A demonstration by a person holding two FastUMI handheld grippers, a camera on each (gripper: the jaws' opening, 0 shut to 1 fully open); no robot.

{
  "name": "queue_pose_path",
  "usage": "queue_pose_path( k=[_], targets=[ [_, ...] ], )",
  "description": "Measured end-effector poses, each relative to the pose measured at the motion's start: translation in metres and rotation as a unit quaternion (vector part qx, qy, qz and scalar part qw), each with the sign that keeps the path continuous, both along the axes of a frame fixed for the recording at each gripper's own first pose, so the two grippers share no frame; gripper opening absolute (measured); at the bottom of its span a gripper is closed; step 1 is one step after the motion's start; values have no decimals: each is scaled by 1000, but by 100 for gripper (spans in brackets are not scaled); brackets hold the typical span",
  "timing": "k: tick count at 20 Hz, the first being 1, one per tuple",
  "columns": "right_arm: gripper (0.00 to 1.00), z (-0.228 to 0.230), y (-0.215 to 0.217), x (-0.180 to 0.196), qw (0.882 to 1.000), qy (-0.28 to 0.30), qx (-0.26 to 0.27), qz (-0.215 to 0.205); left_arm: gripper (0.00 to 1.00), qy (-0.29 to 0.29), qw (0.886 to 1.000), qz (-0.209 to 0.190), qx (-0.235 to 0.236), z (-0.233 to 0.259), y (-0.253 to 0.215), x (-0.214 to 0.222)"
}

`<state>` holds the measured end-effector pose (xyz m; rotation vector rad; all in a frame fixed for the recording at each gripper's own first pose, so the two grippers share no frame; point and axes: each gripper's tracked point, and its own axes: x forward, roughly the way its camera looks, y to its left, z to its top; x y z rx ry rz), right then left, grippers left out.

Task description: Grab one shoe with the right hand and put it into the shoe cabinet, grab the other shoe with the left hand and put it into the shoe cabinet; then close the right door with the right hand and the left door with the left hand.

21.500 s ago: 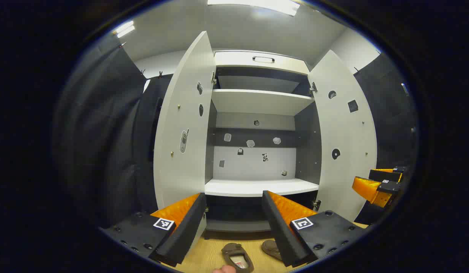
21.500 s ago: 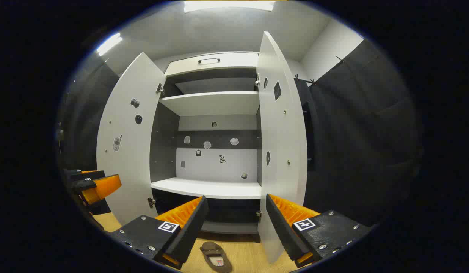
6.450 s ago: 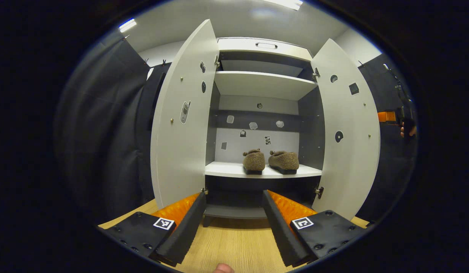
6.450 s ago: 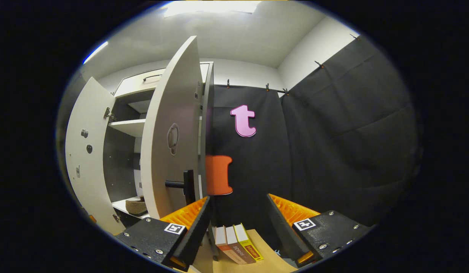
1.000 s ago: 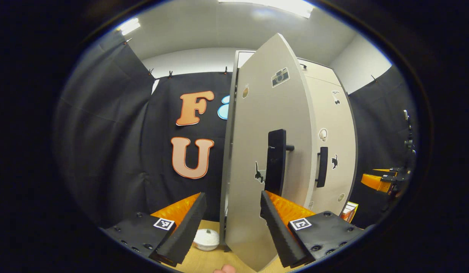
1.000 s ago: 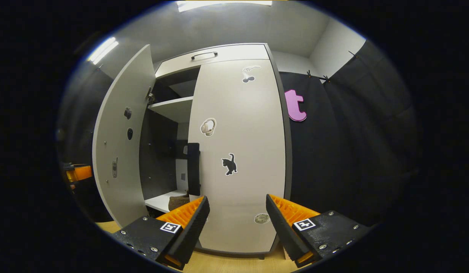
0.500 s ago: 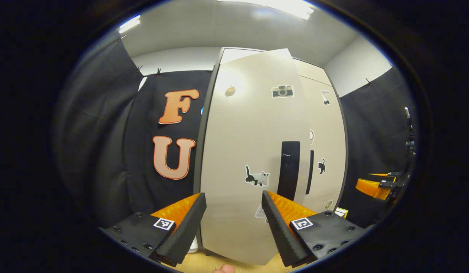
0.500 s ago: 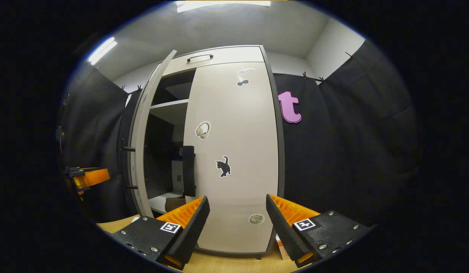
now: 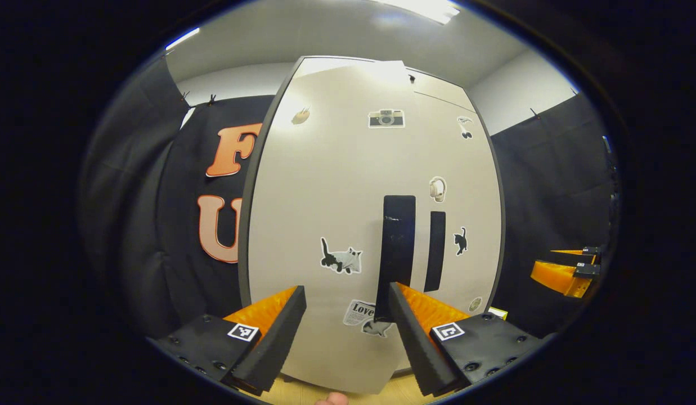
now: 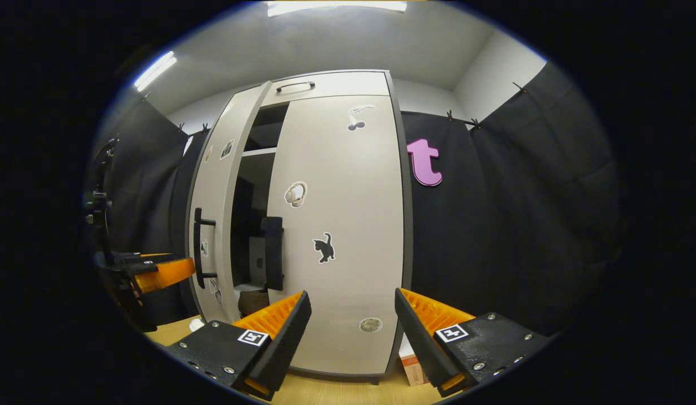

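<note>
The white shoe cabinet's left door (image 9: 325, 197) faces me almost shut, its black handle (image 9: 397, 253) just above my right-hand finger. My left gripper (image 9: 345, 332) is open and close in front of this door; I cannot tell if it touches. In the right gripper view the right door (image 10: 342, 225) is closed and the left door (image 10: 210, 214) stands slightly ajar. Through the gap a brown shoe (image 10: 252, 301) shows on the shelf. My right gripper (image 10: 350, 332) is open, held back from the right door. The left gripper (image 10: 156, 273) appears beside the left door.
The right gripper (image 9: 564, 273) hangs at the far right of the left gripper view. Books (image 10: 412, 365) stand on the wooden floor (image 10: 336, 391) right of the cabinet. A small white object (image 10: 196, 324) lies on the floor at the cabinet's left.
The left door has swung further toward the cabinet, from half open to nearly shut, with my left gripper following it. The right door stays closed and the right gripper barely moves.
</note>
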<state>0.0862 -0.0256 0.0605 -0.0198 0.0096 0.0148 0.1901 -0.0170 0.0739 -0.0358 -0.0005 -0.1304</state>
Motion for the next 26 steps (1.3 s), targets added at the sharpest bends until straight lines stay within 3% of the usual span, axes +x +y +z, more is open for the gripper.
queue_pose_path(
  k=[2, 6, 9, 17, 26],
  targets=[
    [92, -1, -4, -1, 1000, 1, -3, -4, 94, -6, 1000, -4, 3, 3, -3, 9],
    [92, -6, -11, -1, 1000, 7, -6, -13, 99, 1, 1000, -6, 6, -2, -12, 29],
    [92, -6, -14, 0, 1000, 8, -8, -15, 94, 1, 1000, -4, 11, -2, -16, 41],
    [92, 1, -21, 0, 1000, -1, -8, -18, 94, 12, 1000, 3, -10, -6, -17, 67],
    [92, 3, -15, -3, 1000, -5, 0, -11, 96, 6, 1000, 17, -4, 12, -2, 39]
  ],
)
